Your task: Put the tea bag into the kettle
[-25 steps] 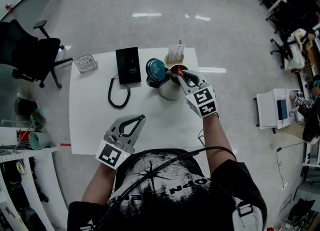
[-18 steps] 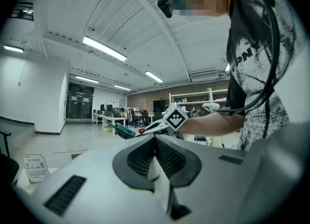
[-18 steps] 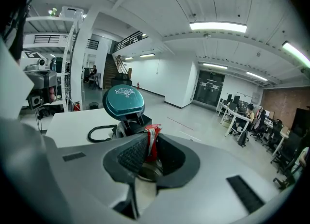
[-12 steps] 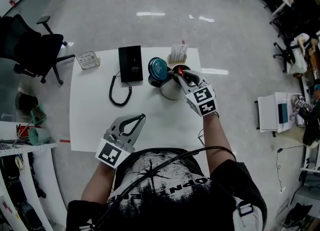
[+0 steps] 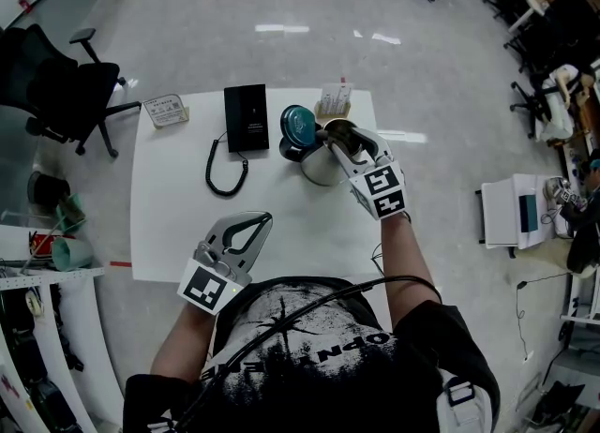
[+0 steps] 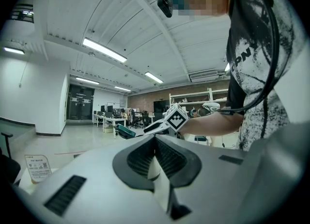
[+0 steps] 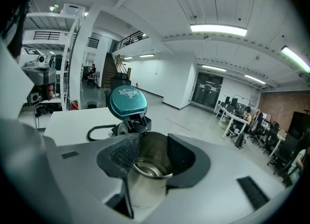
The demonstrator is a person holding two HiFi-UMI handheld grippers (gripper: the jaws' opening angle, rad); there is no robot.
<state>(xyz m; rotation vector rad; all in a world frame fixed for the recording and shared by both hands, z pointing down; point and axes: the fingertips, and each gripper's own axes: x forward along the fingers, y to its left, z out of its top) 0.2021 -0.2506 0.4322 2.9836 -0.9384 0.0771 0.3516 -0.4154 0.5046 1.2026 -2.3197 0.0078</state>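
The steel kettle stands at the far middle of the white table, its teal lid tipped open to the left. My right gripper hovers right over the kettle's mouth. Its jaws are opening and nothing is between them. In the right gripper view the kettle's rim and the lid show through the gap of the right gripper. No tea bag shows in any view. My left gripper rests at the near table edge, its pads together and holding nothing.
A flat black box with a coiled black cord lies left of the kettle. A small carton of packets stands behind it. A card lies at the far left corner. An office chair stands beyond the table's left side.
A red tea bag was held between the right jaws over the kettle's mouth. Now those jaws have spread apart and the tea bag is gone from view. The left gripper has stayed put.
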